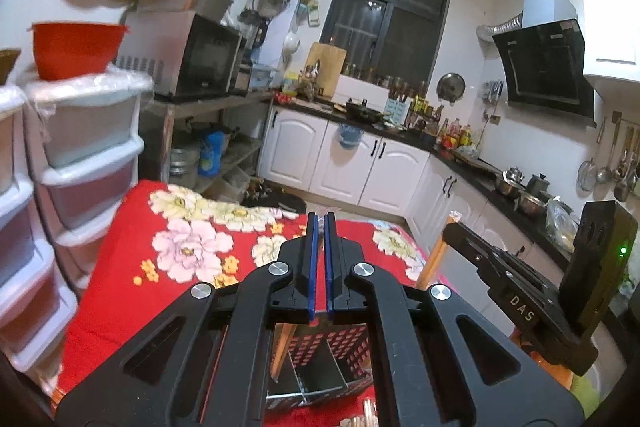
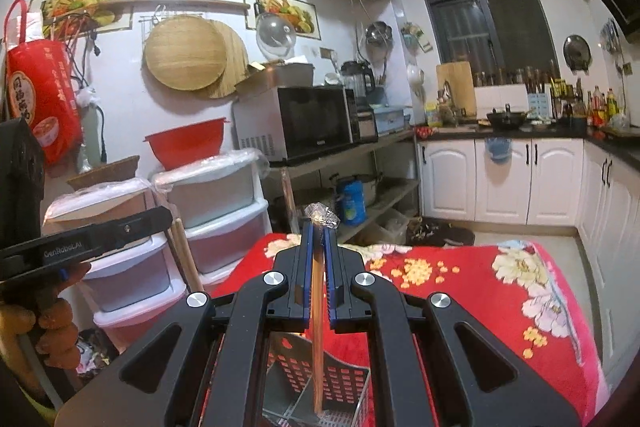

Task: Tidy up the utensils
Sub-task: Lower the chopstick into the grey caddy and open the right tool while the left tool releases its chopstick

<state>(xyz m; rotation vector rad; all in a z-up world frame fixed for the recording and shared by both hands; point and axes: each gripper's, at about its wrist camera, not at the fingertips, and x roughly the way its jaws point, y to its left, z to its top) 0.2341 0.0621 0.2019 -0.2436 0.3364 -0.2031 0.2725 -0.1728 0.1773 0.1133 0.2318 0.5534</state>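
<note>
My right gripper (image 2: 318,229) is shut on a wooden utensil handle (image 2: 316,307) with clear plastic wrap (image 2: 321,217) on its top end. The handle stands nearly upright, and its lower end reaches into a perforated metal utensil holder (image 2: 340,383) on the red floral cloth. My left gripper (image 1: 321,220) is shut with nothing between its blue pads and hovers over the same holder (image 1: 340,347). A wooden stick (image 1: 282,351) leans in the holder's left compartment. In the left wrist view the right gripper (image 1: 454,231) is at the right with the handle (image 1: 434,259).
The table's red floral cloth (image 1: 168,267) stretches ahead. Stacked plastic drawers (image 1: 88,163) with a red bowl (image 1: 76,47) on top stand to the left, and a microwave shelf (image 2: 312,123) beyond. White cabinets (image 2: 508,179) line the far side. A gloved hand (image 2: 56,327) holds the left gripper (image 2: 160,219).
</note>
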